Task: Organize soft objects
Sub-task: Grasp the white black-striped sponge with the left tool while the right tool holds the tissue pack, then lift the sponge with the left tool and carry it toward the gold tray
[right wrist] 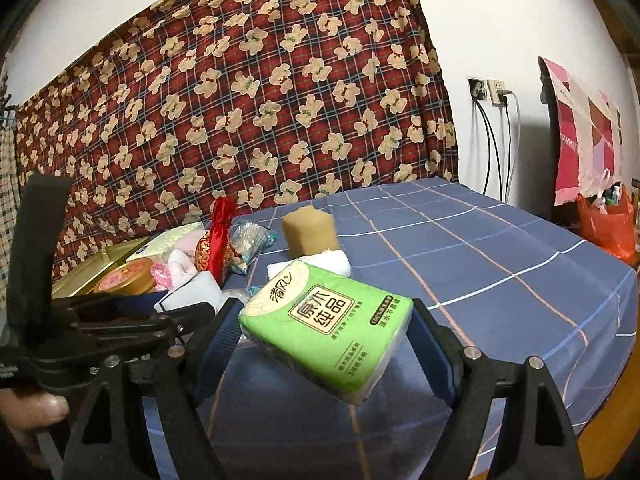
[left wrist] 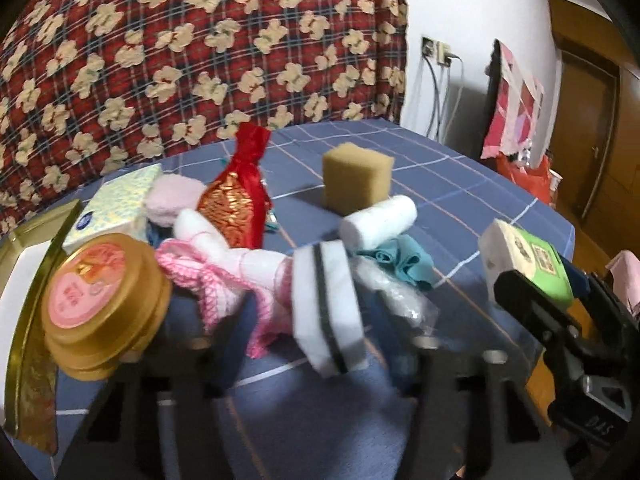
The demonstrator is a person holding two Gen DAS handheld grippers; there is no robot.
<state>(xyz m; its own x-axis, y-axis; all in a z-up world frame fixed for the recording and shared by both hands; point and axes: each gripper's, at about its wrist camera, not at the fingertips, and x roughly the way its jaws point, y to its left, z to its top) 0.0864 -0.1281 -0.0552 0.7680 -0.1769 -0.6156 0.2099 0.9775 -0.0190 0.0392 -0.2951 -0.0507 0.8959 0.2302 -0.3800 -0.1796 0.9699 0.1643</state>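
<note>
My right gripper (right wrist: 326, 330) held a green tissue pack (right wrist: 328, 328) between its wide-set jaws, above the near part of the blue checked table (right wrist: 500, 264). My left gripper (left wrist: 320, 320) looked narrowed on a white block with a black stripe (left wrist: 328, 312), though blur hid the contact. A tan sponge (left wrist: 356, 178) stood mid-table.

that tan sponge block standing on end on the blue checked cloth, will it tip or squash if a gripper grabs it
The tan sponge block looks porous, so it probably squashes under the pads and weighs little. Standing on end on the soft blue checked cloth, a sideways nudge would likely topple it. Its flat sides suggest it won't roll.
</note>
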